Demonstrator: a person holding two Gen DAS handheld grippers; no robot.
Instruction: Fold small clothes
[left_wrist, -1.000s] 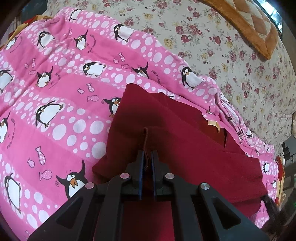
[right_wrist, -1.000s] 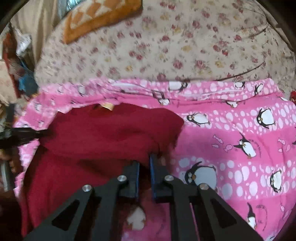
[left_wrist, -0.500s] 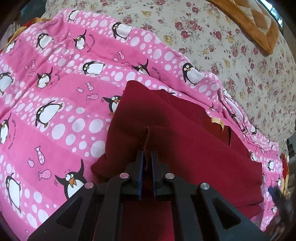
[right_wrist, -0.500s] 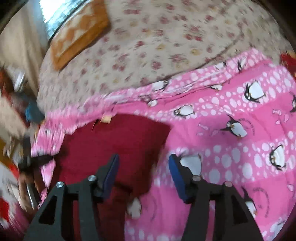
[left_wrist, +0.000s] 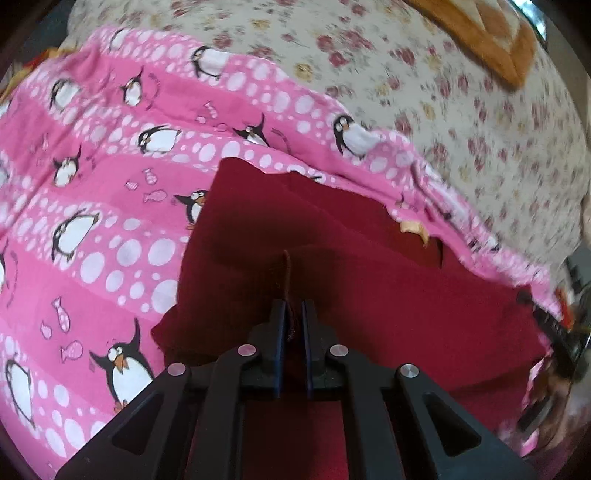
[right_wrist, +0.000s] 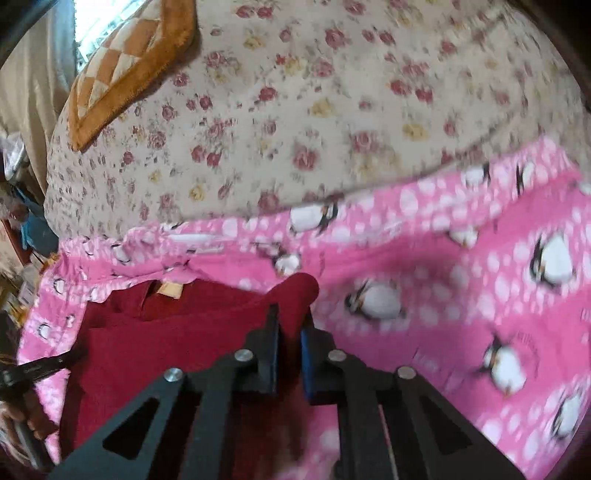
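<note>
Here, a dark red garment of soft, matte knit-like cloth is seen lying partly folded on a pink blanket printed with penguins, white dots and small fish. The blanket is spread over a cream bedsheet patterned with small red and yellow roses, and an orange-and-cream checked cushion with a plush border is seen at the far end of the bed. A small tan label is sewn at the garment's far edge, close to the rumpled hem of the blanket. The garment's layers are stacked in broad, flat panels with rounded fold edges.

The left gripper is closed completely, and a thin raised pleat of the red cloth is pinched between its blue-faced pads; a narrow ridge of fabric is drawn up from the jaws. The right gripper is nearly closed after its jaws were just being brought together, and a rounded corner of the same garment is clamped between them, lifted slightly above the blanket. In the right wrist view, the left gripper's black frame and part of a hand are seen at the left edge. Both views are softened by blur.
</note>
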